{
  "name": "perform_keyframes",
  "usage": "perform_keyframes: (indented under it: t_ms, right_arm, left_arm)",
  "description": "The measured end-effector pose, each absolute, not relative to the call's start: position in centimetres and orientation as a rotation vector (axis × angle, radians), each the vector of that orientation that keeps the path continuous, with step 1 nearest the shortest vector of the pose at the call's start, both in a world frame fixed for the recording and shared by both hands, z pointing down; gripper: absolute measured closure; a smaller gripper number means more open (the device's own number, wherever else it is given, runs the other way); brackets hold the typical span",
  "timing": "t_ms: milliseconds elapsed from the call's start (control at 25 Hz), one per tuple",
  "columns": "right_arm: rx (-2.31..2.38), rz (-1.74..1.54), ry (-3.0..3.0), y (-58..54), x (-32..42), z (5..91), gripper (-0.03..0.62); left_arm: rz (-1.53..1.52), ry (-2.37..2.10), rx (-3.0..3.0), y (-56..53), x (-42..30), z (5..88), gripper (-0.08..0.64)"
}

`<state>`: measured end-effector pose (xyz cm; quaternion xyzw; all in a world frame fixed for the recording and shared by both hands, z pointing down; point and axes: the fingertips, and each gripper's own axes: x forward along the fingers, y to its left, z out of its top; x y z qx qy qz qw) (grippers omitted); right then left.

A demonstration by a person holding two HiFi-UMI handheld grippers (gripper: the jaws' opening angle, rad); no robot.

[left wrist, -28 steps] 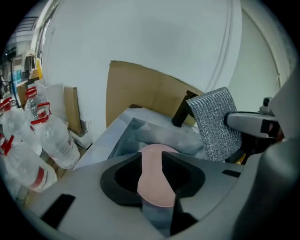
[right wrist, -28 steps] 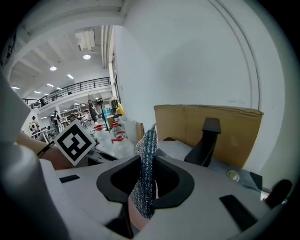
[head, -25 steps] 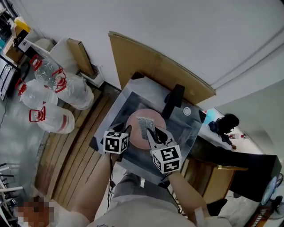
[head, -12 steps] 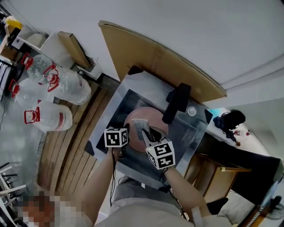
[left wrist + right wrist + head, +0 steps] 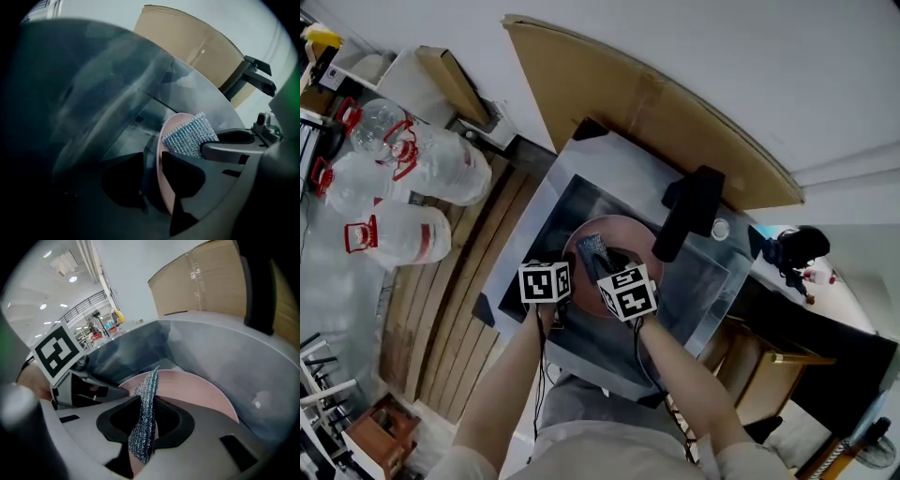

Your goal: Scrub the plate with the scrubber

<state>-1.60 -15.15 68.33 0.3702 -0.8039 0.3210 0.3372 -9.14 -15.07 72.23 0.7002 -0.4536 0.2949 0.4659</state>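
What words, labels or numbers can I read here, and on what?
No readable text anywhere.
On the left gripper and right gripper: black-and-white square marker patterns only, no letters.
Round pink plate, grey-blue mesh scrubber: no print.
Clear plastic jugs with red handles: labels, if any, too small to read.

The sink (image 5: 542, 211) walls fence the basin on every side, so the open way is upward. A black faucet (image 5: 686, 214) overhangs the plate (image 5: 630, 236) at its far right rim, close to the right gripper (image 5: 600, 265), whose jaws clamp the scrubber (image 5: 592, 247). The left gripper (image 5: 566, 292), jaws on the plate's near rim, crowds it from the left. The basin floor beyond the plate seems bare, though it is dim there. A cardboard sheet (image 5: 609, 89) closes the back.
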Motion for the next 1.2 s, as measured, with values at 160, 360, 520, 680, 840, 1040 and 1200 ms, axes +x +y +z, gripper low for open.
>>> perform_keyframes:
  t_ms: [160,360,520,680,840,1040,1200]
  right_arm:
    - [0.906,0.716,-2.048,-16.5,-1.7,69.7,0.477]
    - [0.911,0.392,-1.962,-18.6,-0.4,70.6,0.480]
    - [0.931,0.220,-1.846,-20.0,2.3,70.8,0.482]
    - [0.941,0.225,-1.716,-19.0,6.5,71.1,0.486]
    - [0.805,0.236,-1.594,-15.9,9.5,71.4,0.488]
    - [0.640,0.291,-1.636,-10.3,8.2,71.1,0.486]
    - [0.571,0.291,-1.722,-7.3,3.4,71.1,0.486]
  left_arm:
    - [0.712,-1.110,1.714,-15.1,-9.1,72.3,0.442]
    - [0.733,-1.109,1.729,-15.0,-9.3,72.3,0.443]
    - [0.728,-1.106,1.726,-15.1,-9.4,72.3,0.445]
    - [0.716,-1.117,1.718,-15.1,-9.2,72.3,0.446]
    - [0.710,-1.116,1.717,-15.1,-8.8,72.2,0.508]
    - [0.703,-1.141,1.697,-15.2,-8.7,72.1,0.509]
    - [0.679,-1.149,1.678,-15.4,-9.0,72.0,0.508]
